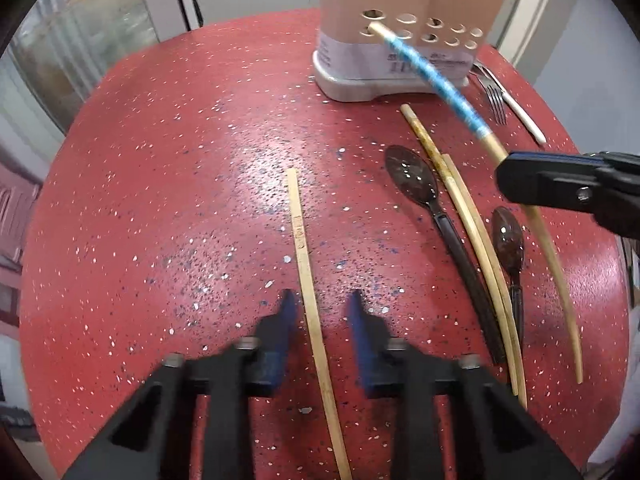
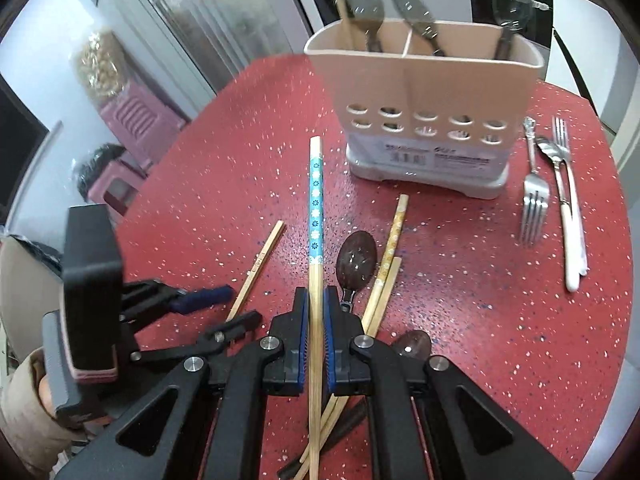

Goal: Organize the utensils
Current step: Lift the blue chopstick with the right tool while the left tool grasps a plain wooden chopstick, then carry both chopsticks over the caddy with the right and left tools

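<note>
A blue-patterned chopstick (image 2: 315, 208) sits clamped in the right gripper (image 2: 316, 312), whose 2 pads press flat on its bare wooden stretch just below the patterned band. The stick runs straight out along the fingers, its blunt end forward and raised off the red speckled table (image 1: 160, 160). Its thin end trails back under the gripper.

The beige utensil holder (image 2: 424, 80) stands ahead and to the right of that blunt end in the right wrist view. Its left compartment already holds 1 upright chopstick. Judged from this, the stick must swing right and tip upright before it can drop in, and the right hand is the one placed to do so.

Just left of it, a plain chopstick (image 1: 304, 264) lies flat on the table, lengthwise between the fingers of the left gripper (image 1: 322, 308). Those fingers stand narrowly apart on either side of it, with table showing in each gap, so they are not yet gripping.

Farther out, 2 more chopsticks (image 1: 460, 208) and 2 dark spoons (image 1: 412, 180) lie loose on the table, and forks (image 2: 534, 200) rest beside the holder.
</note>
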